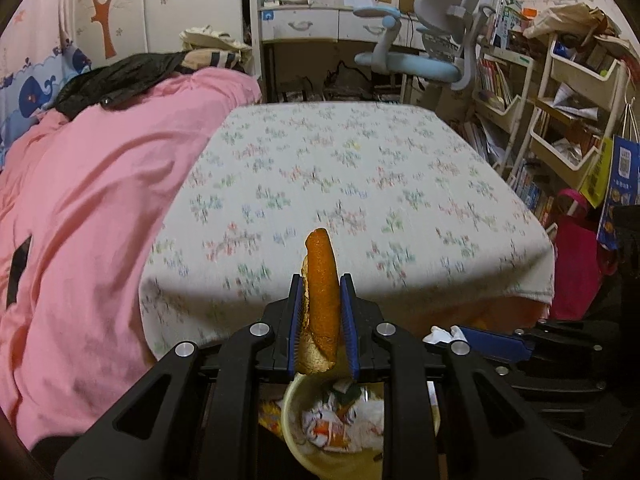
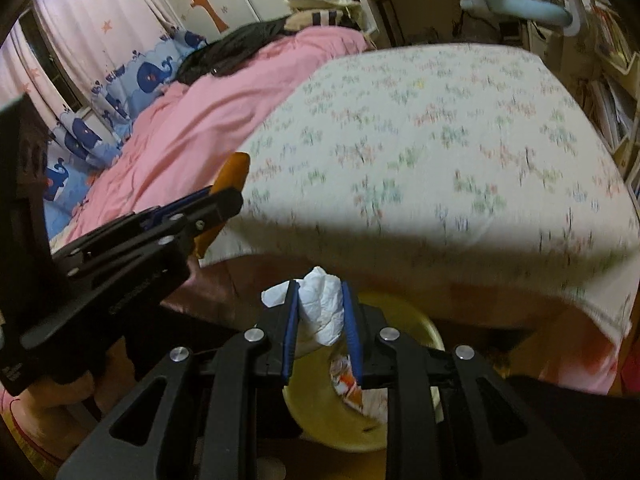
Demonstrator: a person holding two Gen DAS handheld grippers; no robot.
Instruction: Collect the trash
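The left tongs (image 1: 320,316) are black with blue pads and grip an orange peel (image 1: 323,300), bright orange outside and pale tan inside. The right tongs (image 2: 320,320) share the same black and blue and hold a white crumpled tissue (image 2: 324,308). Below sits a pale yellow bin (image 2: 344,428) with white and orange wrappers (image 1: 332,428). The bed sheet (image 1: 360,184) is cream with a small floral print in pink, green and blue; the quilt (image 1: 92,208) is plain pink. The curtain (image 2: 148,76) shows dark blue whales on light blue.
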